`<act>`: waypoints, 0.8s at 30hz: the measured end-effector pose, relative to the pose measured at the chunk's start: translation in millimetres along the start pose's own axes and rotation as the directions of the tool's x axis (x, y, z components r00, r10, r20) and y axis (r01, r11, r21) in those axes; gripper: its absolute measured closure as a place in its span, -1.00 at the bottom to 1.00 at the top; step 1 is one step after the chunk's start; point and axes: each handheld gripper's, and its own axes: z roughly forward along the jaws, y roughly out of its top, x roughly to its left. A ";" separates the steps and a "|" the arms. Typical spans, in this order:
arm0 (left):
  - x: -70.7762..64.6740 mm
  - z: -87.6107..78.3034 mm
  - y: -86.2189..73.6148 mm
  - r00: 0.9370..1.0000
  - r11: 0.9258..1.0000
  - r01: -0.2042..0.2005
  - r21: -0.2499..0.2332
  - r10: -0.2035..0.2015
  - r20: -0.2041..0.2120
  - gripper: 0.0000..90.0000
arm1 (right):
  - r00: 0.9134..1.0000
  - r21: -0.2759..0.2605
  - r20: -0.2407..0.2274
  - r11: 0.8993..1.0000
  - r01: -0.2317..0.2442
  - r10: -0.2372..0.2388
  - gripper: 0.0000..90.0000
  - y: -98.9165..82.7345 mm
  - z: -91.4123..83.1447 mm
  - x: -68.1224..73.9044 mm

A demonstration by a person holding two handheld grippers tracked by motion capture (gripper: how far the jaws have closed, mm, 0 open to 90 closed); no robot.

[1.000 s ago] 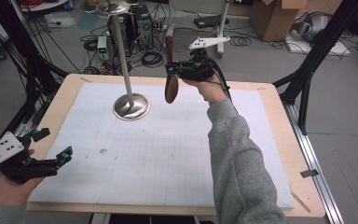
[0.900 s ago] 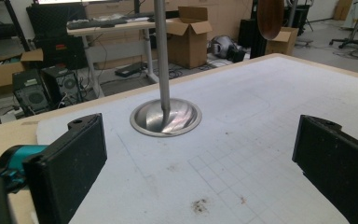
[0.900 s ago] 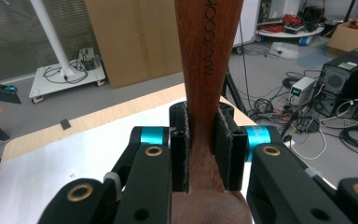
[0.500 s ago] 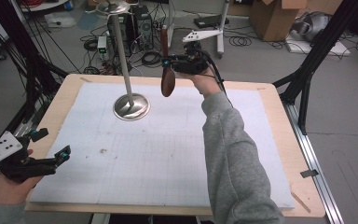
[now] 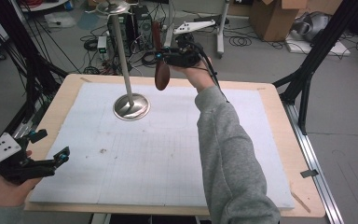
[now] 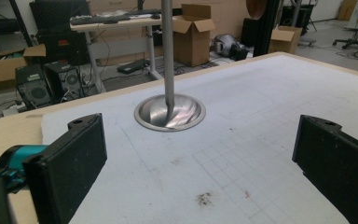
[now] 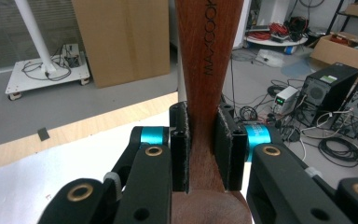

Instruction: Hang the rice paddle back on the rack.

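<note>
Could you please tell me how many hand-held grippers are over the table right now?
2. The left hand-held gripper sits open at the table's near left corner; the right hand-held gripper is raised at the far edge, shut on a wooden spoon.

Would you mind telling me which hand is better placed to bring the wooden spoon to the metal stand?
The right. Its tongs are shut on the wooden spoon, held up beside the metal stand. The left tongs are open at the near left corner of the table.
</note>
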 end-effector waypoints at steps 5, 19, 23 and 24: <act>0.9 -1.9 0.7 1.000 1.000 0.001 -0.006 -0.001 0.000 -0.93 | 1.000 -0.001 -0.013 1.000 0.005 -0.005 0.74 6.2 7.3 2.6; 4.1 -11.8 -1.9 1.000 1.000 0.010 0.002 -0.010 -0.023 -0.93 | 1.000 -0.003 -0.021 1.000 -0.003 0.003 0.73 26.1 23.3 3.9; 4.9 -16.5 -1.6 1.000 1.000 0.012 -0.009 -0.012 -0.029 -0.93 | 1.000 -0.001 -0.009 1.000 -0.003 0.003 0.73 29.6 27.0 4.0; 4.9 -17.3 -1.8 1.000 1.000 0.011 -0.008 -0.012 -0.029 -0.93 | 1.000 -0.004 -0.011 1.000 -0.007 0.007 0.73 30.2 27.2 3.9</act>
